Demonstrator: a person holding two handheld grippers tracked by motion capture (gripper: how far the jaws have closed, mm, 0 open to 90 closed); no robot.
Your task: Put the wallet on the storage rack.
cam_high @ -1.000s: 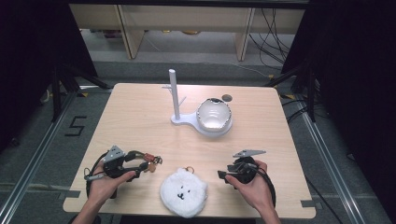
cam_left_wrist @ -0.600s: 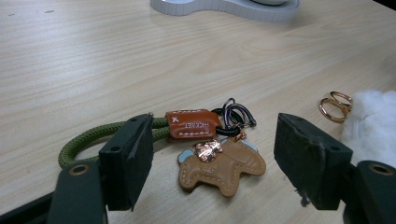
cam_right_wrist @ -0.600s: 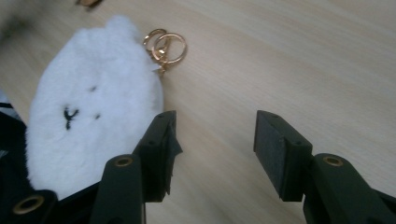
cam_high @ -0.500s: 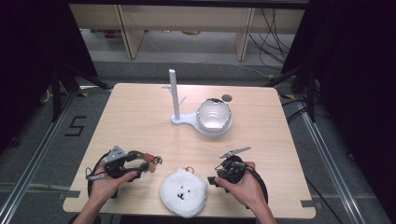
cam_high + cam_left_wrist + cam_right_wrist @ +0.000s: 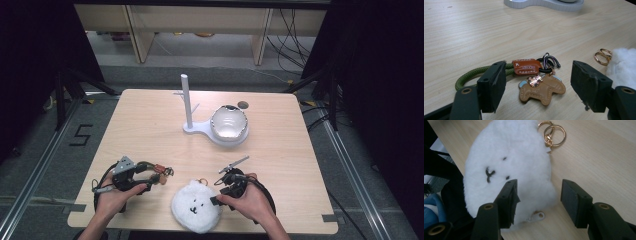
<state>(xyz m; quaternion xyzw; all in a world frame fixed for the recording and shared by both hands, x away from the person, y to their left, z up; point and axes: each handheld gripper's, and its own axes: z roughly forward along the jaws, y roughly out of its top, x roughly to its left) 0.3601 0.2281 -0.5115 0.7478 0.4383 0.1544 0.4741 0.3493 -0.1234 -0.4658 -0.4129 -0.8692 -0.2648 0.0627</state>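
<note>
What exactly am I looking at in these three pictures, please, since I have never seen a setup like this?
A person sits at a wooden table, holding a hand-held two-jaw gripper in each hand.

The high view looks down from above: left gripper, right gripper. The other two pictures come from cameras riding on the grippers, looking along their black jaws.

Between the hands lies a white plush pouch with an embroidered face and gold rings. By the left gripper lies a keychain: a green cord, a brown leather tag and a leather horse charm. Farther back stands a white stand with a bowl.

Both grippers are open and hold nothing.
</note>
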